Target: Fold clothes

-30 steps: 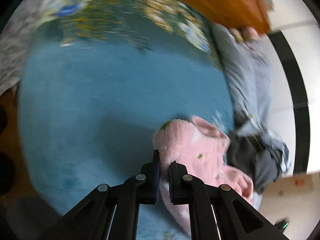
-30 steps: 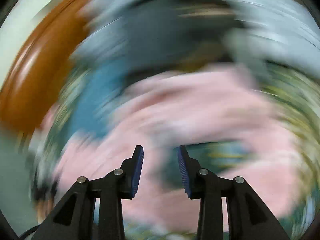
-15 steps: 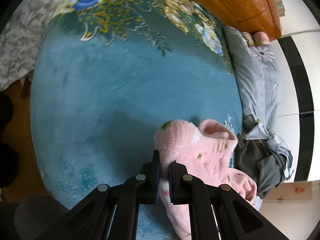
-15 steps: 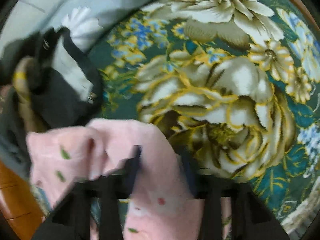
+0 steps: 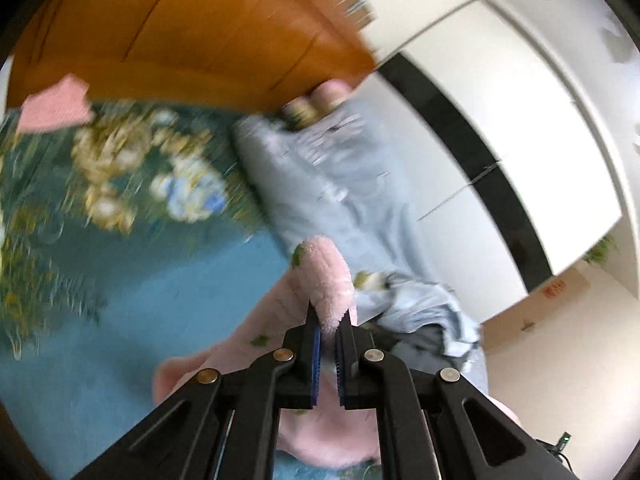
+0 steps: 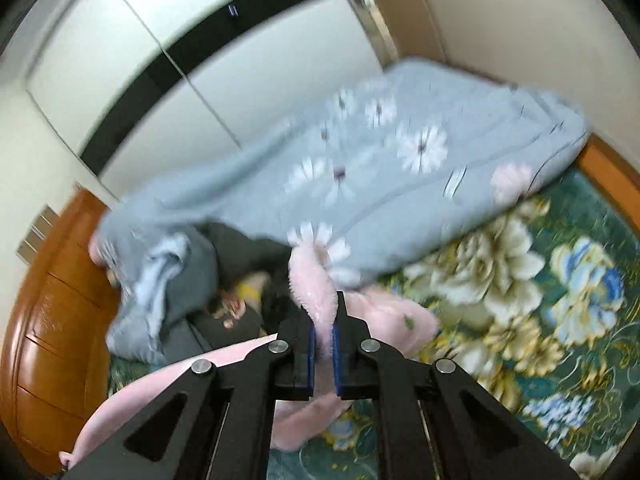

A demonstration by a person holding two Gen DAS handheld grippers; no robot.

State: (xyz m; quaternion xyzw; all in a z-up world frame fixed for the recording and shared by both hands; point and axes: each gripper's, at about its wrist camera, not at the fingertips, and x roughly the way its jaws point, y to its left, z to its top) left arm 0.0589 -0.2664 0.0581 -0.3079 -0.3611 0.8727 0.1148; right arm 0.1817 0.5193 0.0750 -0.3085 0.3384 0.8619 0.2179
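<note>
Both tongs are clenched on the pink fleece garment [image 5: 324, 280]: the left tongs [image 5: 328, 328] pinch a fluffy edge at the lower middle of the left view, and the right tongs [image 6: 323, 322] pinch another edge at the lower middle of the right view, with the rest of the garment hanging below them over the bed. The likeliest trouble is a slip: each grip looks to hold only a narrow rim of thick pile, so a quick swing could pull the fleece free. The hanging part could also drag across the heap of dark clothes [image 6: 240, 248] at centre left of the right view and catch there, spoiling an even fold. The bed carries a teal floral blanket [image 6: 540, 300] at the right of the right view, with a pale blue daisy quilt [image 6: 380, 168] bunched across the middle. An orange wooden headboard [image 5: 180, 32] fills the upper left of the left view; white wardrobe doors with a black stripe [image 5: 500, 128] stand at the upper right.
</note>
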